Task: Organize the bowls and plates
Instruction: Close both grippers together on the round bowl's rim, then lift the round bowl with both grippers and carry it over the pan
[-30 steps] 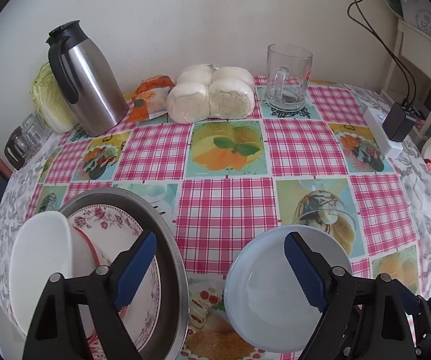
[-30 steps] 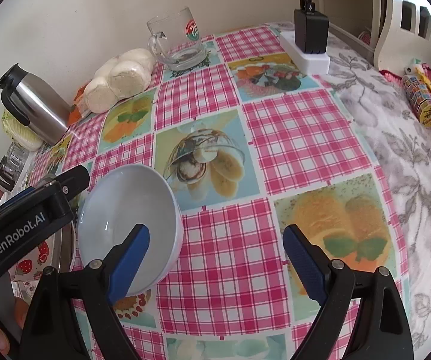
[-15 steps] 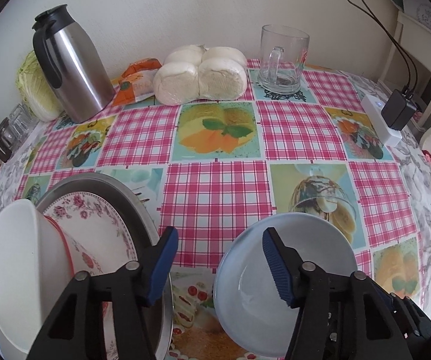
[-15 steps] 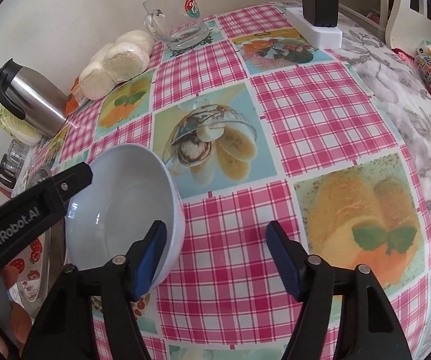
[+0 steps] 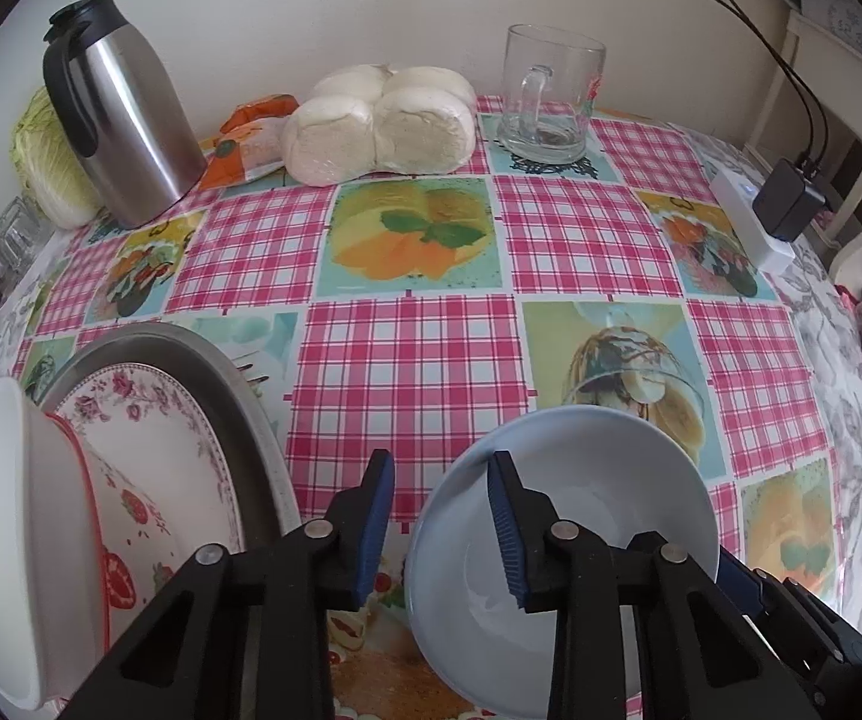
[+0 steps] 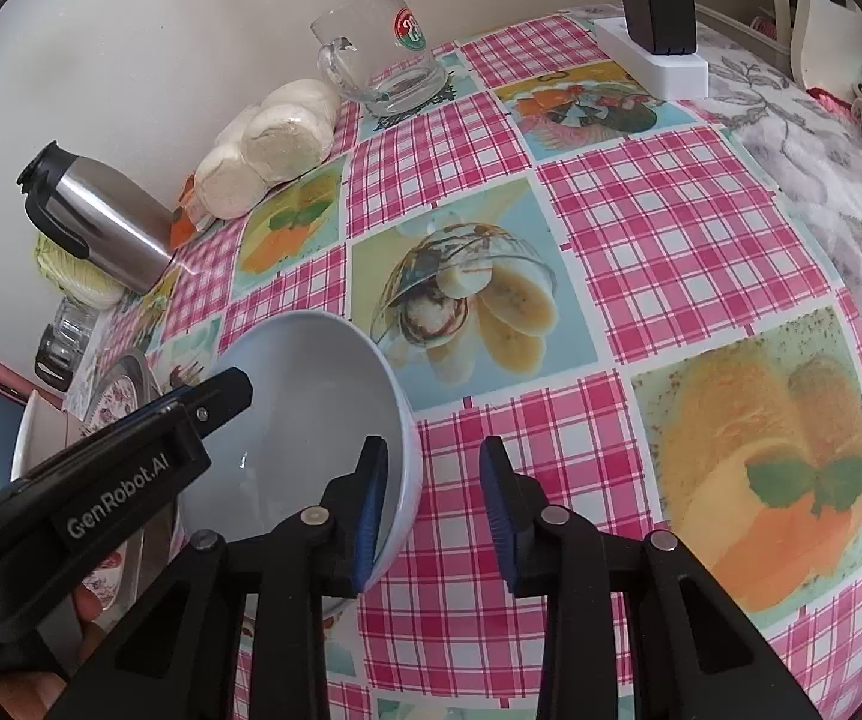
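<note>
1. The left gripper (image 5: 440, 519) has its blue-padded fingers (image 5: 502, 525) partly apart, a narrow gap between them. The left pad sits outside the pale blue bowl (image 5: 599, 480) and the right pad inside it, straddling the rim at about 10 o'clock of the bowl. Whether either pad presses the rim cannot be told.
2. The right gripper (image 6: 431, 504) is likewise partly open. Its left finger (image 6: 369, 507) lies inside the same bowl (image 6: 311, 396) at the 4 o'clock edge, its right finger outside over the checked cloth; contact with the rim is unclear.
3. Both tools point forward and slightly down over the table (image 5: 407, 360). In the right wrist view the left tool's black body crosses the bowl's 9 o'clock side, with a bit of the person's hand (image 6: 80, 606) at the bottom edge.
4. The bowl's near rim is hidden behind the finger mounts in both views.
5. At 9 o'clock of the bowl a metal tray (image 5: 203, 360) holds a floral plate (image 5: 155, 420) and a white bowl (image 5: 5, 540) tipped on its side; the frame's edge cuts all three off.
6. Further out, toward 12 o'clock, stand a steel thermos (image 5: 125, 114), wrapped buns (image 5: 380, 120) and a glass mug (image 5: 545, 96).
</note>
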